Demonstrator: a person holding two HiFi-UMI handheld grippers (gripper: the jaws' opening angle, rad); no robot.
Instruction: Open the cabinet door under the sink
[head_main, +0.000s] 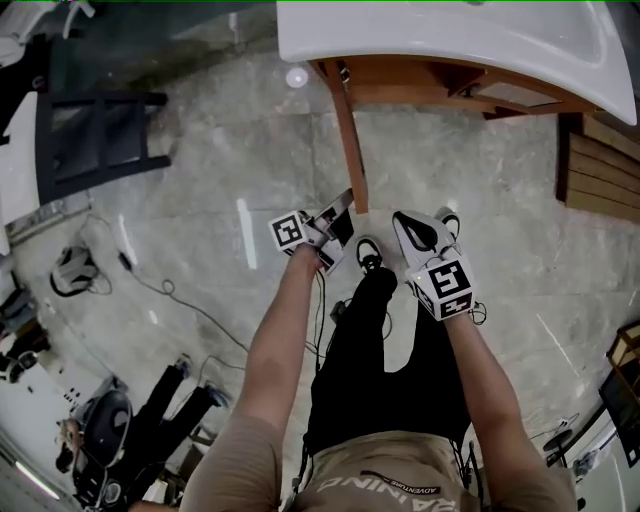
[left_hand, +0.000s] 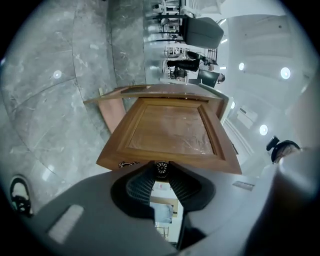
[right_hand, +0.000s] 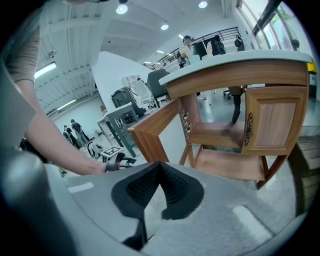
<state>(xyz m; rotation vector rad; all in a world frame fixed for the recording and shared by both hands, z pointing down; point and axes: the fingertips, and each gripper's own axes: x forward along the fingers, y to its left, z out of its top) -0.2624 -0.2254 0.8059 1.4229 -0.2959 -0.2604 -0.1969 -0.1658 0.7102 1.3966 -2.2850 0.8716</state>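
Observation:
The wooden cabinet (right_hand: 225, 135) stands under the white sink top (head_main: 450, 35). Its left door (head_main: 348, 140) is swung out toward me, edge-on in the head view; the left gripper view shows its panel (left_hand: 170, 130) face-on. My left gripper (head_main: 340, 212) points level at the door's free edge, jaws closed on the small round knob (left_hand: 161, 169). The right door (right_hand: 272, 120) is shut, with a dark ornate handle (right_hand: 248, 129). My right gripper (head_main: 405, 225) hangs beside the left one, shut and holding nothing, jaws (right_hand: 160, 167) pointing at the open cabinet and its shelf.
My own legs and shoes (head_main: 368, 255) are right behind the open door. A black frame (head_main: 95, 140) stands at the left, with cables (head_main: 165, 290) on the marble floor. Wooden slats (head_main: 600, 170) lie to the right of the cabinet. Another person (head_main: 150, 420) is at lower left.

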